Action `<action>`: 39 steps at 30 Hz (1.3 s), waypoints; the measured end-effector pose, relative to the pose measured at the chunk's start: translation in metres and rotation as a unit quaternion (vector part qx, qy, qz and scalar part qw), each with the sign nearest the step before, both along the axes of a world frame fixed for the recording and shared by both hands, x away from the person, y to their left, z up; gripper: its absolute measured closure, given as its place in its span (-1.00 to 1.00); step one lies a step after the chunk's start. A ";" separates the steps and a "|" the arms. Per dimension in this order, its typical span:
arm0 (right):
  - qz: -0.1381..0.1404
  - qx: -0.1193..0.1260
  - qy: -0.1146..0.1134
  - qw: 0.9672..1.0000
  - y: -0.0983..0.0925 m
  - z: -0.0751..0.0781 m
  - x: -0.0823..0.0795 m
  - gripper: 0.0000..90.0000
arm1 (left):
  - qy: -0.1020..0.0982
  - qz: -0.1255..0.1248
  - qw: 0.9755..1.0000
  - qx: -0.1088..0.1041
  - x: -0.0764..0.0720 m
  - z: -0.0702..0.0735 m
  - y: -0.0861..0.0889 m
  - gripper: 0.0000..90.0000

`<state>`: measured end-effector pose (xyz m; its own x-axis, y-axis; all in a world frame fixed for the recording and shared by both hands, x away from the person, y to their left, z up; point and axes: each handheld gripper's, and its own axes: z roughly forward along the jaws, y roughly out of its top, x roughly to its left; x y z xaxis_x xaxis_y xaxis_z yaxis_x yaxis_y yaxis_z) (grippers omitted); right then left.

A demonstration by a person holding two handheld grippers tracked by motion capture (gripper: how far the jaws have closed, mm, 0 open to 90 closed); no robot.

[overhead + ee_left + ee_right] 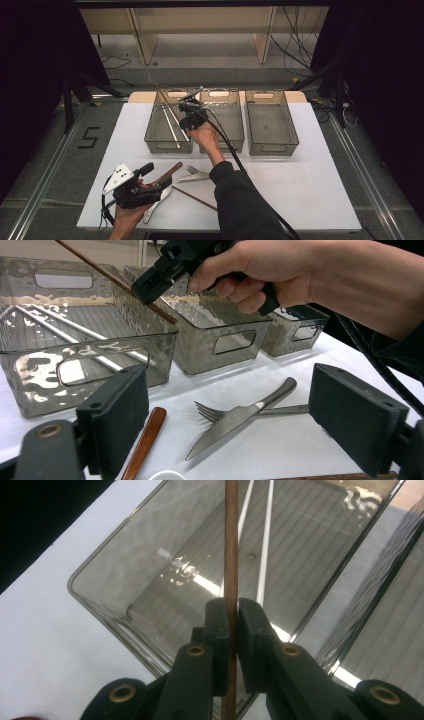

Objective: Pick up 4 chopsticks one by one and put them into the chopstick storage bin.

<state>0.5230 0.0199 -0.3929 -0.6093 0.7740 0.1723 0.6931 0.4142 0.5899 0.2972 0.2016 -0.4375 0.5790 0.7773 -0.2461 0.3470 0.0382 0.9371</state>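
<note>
The right gripper has its jaws closed on a brown wooden chopstick. It holds the stick over the left bin of three smoky plastic bins that stand in a row at the far side of the white bench.

In the right gripper view the chopstick runs straight up between the two black pads and passes above the bin floor. Two pale chopsticks already lie on this floor. The held stick lies nearly along the same direction as these two, so its long axis agrees with the long side of the bin. In the left gripper view the stick slopes: its free end is high toward the far wall and the held end is low, near the rim that the bin shares with the middle bin.

I judge that the coming move depends on this slope. The stick must come down inside the walls before the jaws open.

The left gripper waits with its jaws wide open and empty, low over the near part of the bench. It is close to a knife, a fork and a second brown chopstick.
</note>
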 end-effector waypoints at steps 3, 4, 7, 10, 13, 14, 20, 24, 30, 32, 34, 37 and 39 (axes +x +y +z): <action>-0.008 0.001 0.006 1.000 0.001 -0.003 0.000 0.87 | 0.000 0.000 1.000 0.000 0.000 0.000 0.000 -0.64; -0.009 0.004 0.005 1.000 0.001 -0.004 0.001 0.86 | 0.000 0.000 1.000 0.000 0.000 0.000 0.000 -0.65; -0.011 0.011 0.014 1.000 0.002 -0.006 0.002 0.60 | 0.000 0.000 1.000 0.000 0.000 0.000 0.000 -0.65; -0.006 0.029 0.019 0.999 0.001 -0.005 0.002 0.43 | 0.000 0.000 1.000 -0.001 0.000 0.000 0.000 -0.65; 0.002 0.032 0.020 0.999 0.000 -0.002 0.000 0.35 | -0.001 0.001 1.000 0.000 0.000 0.000 0.000 -0.65; 0.006 0.032 0.017 0.999 0.000 -0.001 0.000 0.33 | 0.000 0.001 1.000 0.001 0.000 0.000 0.000 -0.64; 0.017 0.029 0.010 0.999 -0.005 0.005 -0.004 0.15 | 0.000 0.001 1.000 0.001 0.000 0.000 0.000 -0.65; 0.031 0.028 -0.001 0.999 -0.011 0.009 -0.009 0.06 | 0.000 0.001 1.000 0.000 0.000 0.000 0.000 -0.65; 0.058 0.026 -0.007 0.998 -0.021 0.015 -0.021 -0.11 | 0.000 0.002 1.000 0.001 0.000 0.000 0.000 -0.65; 0.069 0.027 -0.007 0.997 -0.024 0.017 -0.028 -0.15 | 0.000 0.002 1.000 0.001 0.000 0.000 0.001 -0.65; 0.079 0.024 -0.008 0.997 -0.028 0.019 -0.034 -0.19 | -0.001 0.003 1.000 0.001 0.000 0.000 0.000 -0.65; 0.091 0.024 -0.011 0.995 -0.034 0.021 -0.044 -0.24 | 0.000 0.004 1.000 0.001 0.000 0.000 0.000 -0.65; 0.098 0.023 -0.012 0.995 -0.038 0.021 -0.050 -0.26 | -0.001 0.004 1.000 0.001 0.000 0.000 0.000 -0.65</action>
